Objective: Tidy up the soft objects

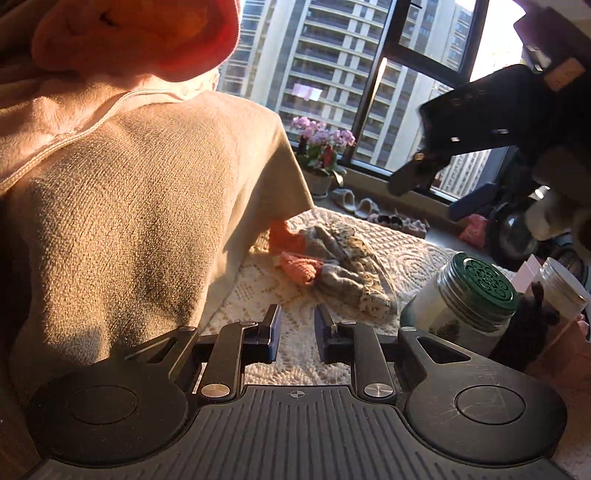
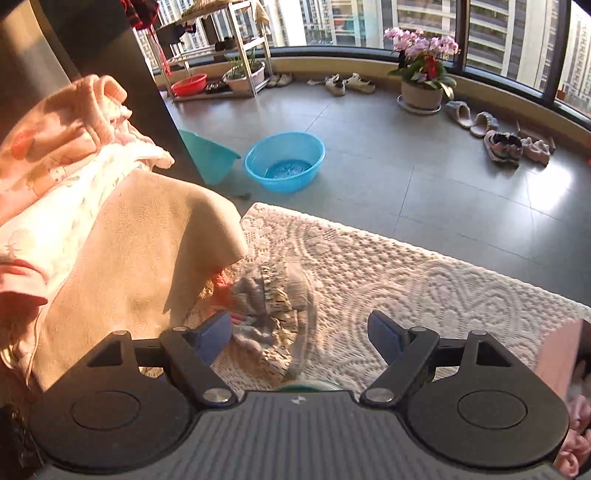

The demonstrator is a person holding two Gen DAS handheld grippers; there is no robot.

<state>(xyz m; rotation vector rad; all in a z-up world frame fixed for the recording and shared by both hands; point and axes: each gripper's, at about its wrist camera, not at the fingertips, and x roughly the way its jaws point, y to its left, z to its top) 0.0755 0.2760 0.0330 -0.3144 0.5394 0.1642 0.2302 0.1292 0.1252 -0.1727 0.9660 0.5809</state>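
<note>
— Two grippers, but which is nearer the crumpled grey-and-tan cloth?

— The right gripper. It hangs over the lace table cover with the cloth just ahead of its left finger; its jaws stand wide apart with nothing between them. Seen from the left wrist, that same cloth lies farther off, ahead of the left gripper, with an orange knitted piece tucked against it.

— And the left gripper's jaws?

— Parted only narrowly, with nothing held; bare lace shows through the gap.

— What else soft?

— One beige knit garment draped beside the left gripper, its hem hanging over the cloth, with pink and orange fabric piled above it.

— Count the hard things.

— Two jars at the table's right: one with a green lid, one paler behind. On the floor, two blue basins, the round one in full view, one red basin, one pot of pink orchids, and several shoes by the window.

— Is the right gripper visible from the left wrist?

— Yes, blurred, upper right.
</note>
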